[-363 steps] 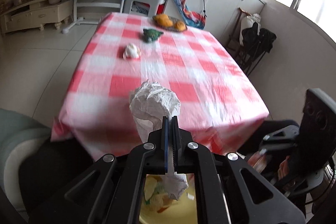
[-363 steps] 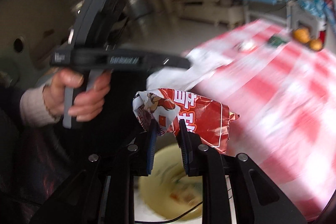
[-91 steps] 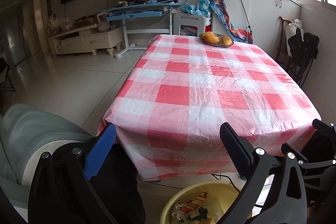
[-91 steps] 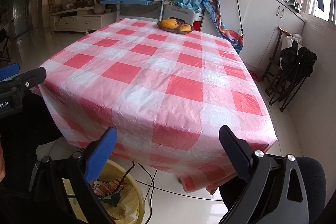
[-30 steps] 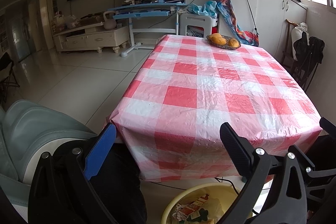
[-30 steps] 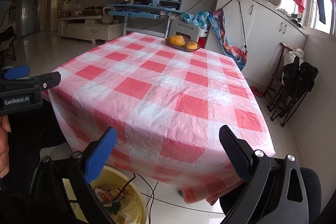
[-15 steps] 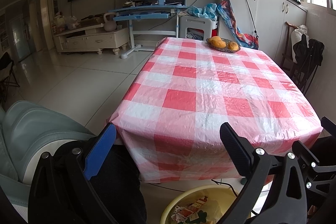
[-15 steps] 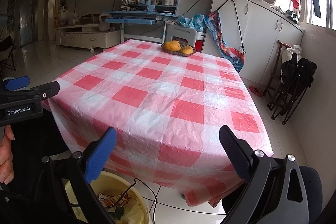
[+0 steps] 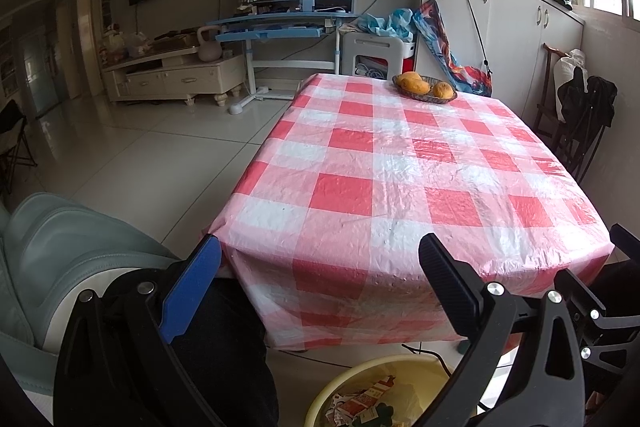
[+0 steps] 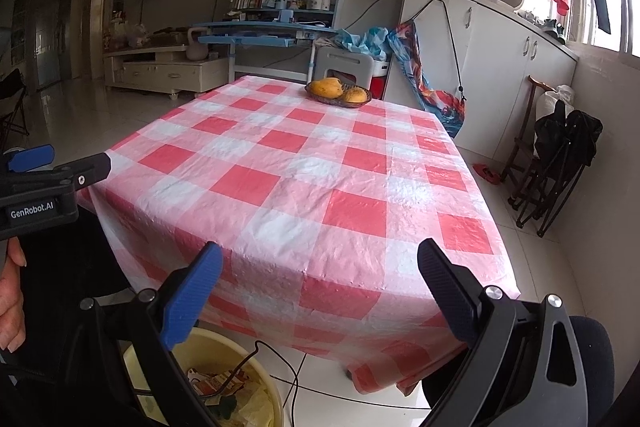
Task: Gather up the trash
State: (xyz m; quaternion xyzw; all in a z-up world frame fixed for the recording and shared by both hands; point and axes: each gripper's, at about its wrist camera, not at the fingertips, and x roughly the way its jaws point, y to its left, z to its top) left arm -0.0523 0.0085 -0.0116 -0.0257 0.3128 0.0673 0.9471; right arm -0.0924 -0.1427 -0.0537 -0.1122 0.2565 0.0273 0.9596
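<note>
We hold the left gripper (image 9: pixel 320 267) and right gripper (image 10: pixel 318 267) spread wide, empty, before the checked tablecloth (image 9: pixel 400 163); wrappers (image 9: pixel 360 405) lie in the yellow bin (image 9: pixel 352 371) below.

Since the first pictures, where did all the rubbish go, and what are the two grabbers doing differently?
The left gripper let go of its crumpled white paper and the right gripper let go of its red wrapper; both now stand open and empty. The two scraps on the checked tablecloth are gone too. Wrappers lie in the yellow bin below. The fruit basket stayed at the table's far end.
</note>
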